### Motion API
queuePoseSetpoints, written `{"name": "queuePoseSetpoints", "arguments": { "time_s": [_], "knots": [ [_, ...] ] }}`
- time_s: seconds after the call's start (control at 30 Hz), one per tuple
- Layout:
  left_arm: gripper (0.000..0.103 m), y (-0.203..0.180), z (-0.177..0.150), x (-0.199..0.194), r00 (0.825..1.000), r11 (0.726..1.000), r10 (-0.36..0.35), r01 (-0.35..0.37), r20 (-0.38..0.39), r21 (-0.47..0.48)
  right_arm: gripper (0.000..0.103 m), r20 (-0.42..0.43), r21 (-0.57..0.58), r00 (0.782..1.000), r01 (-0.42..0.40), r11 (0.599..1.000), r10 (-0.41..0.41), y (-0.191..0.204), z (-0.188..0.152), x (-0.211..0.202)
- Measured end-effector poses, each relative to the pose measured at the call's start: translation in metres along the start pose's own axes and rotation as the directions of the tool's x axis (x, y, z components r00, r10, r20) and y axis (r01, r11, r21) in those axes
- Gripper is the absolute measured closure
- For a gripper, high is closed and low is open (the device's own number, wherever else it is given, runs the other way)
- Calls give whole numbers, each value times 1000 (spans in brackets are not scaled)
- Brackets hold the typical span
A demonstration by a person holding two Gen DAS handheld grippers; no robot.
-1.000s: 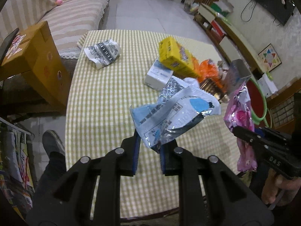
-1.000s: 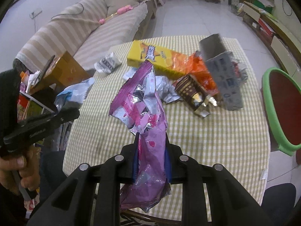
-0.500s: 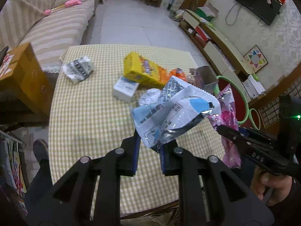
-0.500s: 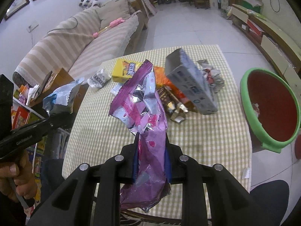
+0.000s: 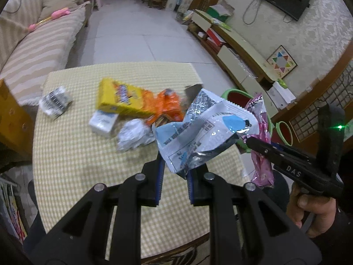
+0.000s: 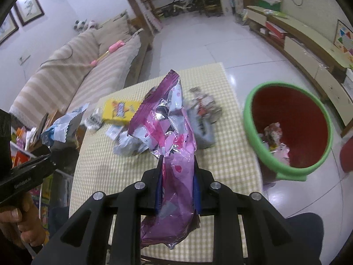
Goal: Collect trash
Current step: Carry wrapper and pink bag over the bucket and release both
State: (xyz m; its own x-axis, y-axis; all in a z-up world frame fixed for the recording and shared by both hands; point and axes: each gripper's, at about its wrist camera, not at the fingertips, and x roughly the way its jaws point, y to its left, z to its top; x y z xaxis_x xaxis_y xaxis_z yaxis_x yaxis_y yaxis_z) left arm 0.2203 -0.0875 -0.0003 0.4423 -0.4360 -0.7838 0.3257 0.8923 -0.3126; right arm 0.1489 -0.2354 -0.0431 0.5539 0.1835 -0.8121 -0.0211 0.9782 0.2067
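My left gripper (image 5: pixel 174 165) is shut on a crumpled white and blue foil wrapper (image 5: pixel 203 130), held above the checked table (image 5: pixel 72 154). My right gripper (image 6: pixel 176 165) is shut on a pink and purple foil bag (image 6: pixel 167 132), also lifted over the table. To the right of the table stands a red bin with a green rim (image 6: pixel 286 132), with a few scraps inside. On the table lie a yellow box (image 5: pixel 121 97), an orange packet (image 5: pixel 167 103), a white box (image 5: pixel 103 121), crumpled white paper (image 5: pixel 132 137) and a black and white wrapper (image 5: pixel 55 103).
A striped sofa (image 5: pixel 33 44) stands beyond the table's left side, with a wooden box (image 5: pixel 11 114) beside it. A low cabinet (image 5: pixel 231 44) runs along the right wall. A second small green-rimmed pot (image 5: pixel 284 132) sits by the bin. A hand (image 5: pixel 313 212) holds the right gripper.
Both grippers have risen and swung to the right with their wrappers still held. The red bin has come fully into the right wrist view.
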Motion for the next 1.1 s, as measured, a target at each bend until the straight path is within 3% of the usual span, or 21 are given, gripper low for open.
{"name": "queuePoseSetpoints", "arguments": {
  "time_s": [0.67,1.1],
  "knots": [
    [86,-126,63,80,992,974,-111,122,-65,190,82,68,173,989,115,978,-129,-130,39,-26],
    [86,-187,93,151,977,957,-156,186,-147,223,82,59,293,980,164,942,-189,-201,52,-15]
  ]
}}
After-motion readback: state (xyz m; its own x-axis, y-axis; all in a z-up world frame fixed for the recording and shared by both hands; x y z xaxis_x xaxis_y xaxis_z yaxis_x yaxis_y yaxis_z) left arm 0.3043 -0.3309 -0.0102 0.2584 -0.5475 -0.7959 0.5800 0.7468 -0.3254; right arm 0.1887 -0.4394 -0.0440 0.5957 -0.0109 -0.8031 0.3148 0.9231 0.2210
